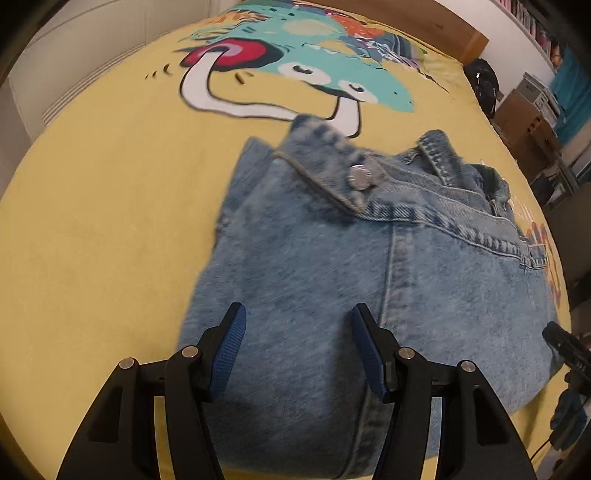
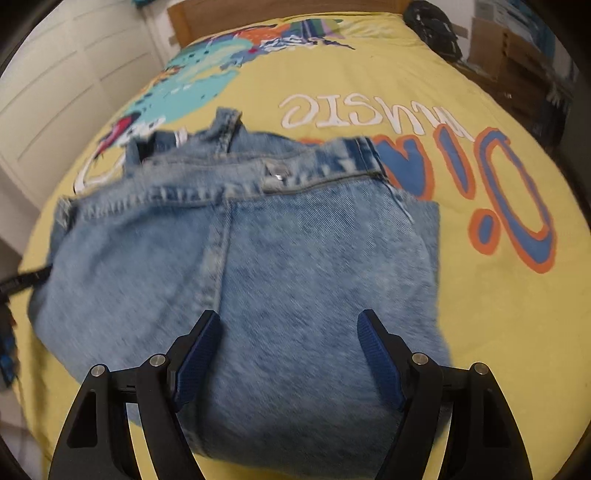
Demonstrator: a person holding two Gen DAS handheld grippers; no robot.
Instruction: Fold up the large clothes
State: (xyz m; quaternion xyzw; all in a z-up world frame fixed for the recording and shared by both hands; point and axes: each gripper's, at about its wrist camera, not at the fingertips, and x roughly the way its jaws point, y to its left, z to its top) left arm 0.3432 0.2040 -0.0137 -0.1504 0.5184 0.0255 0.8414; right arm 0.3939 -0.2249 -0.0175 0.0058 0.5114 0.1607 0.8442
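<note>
A pair of light blue jeans [image 1: 314, 266] lies folded into a thick stack on a yellow bed cover [image 1: 110, 221], waistband and metal button [image 1: 360, 176] on the far side. My left gripper [image 1: 297, 314] is open, its blue pads over the near part of the jeans, holding nothing. In the right wrist view the same jeans [image 2: 258, 251] fill the middle. My right gripper [image 2: 288, 321] is open over their near edge, holding nothing. The right gripper's tip shows at the right edge of the left wrist view [image 1: 565, 343].
The yellow cover [image 2: 480, 295] carries a cartoon print [image 1: 295, 59] and lettering [image 2: 369, 110]. A wooden headboard [image 2: 258, 11] stands behind. White cupboard doors [image 2: 55, 92] are at the left. Cardboard boxes [image 1: 524, 114] and a dark bag [image 1: 485, 85] stand at the right.
</note>
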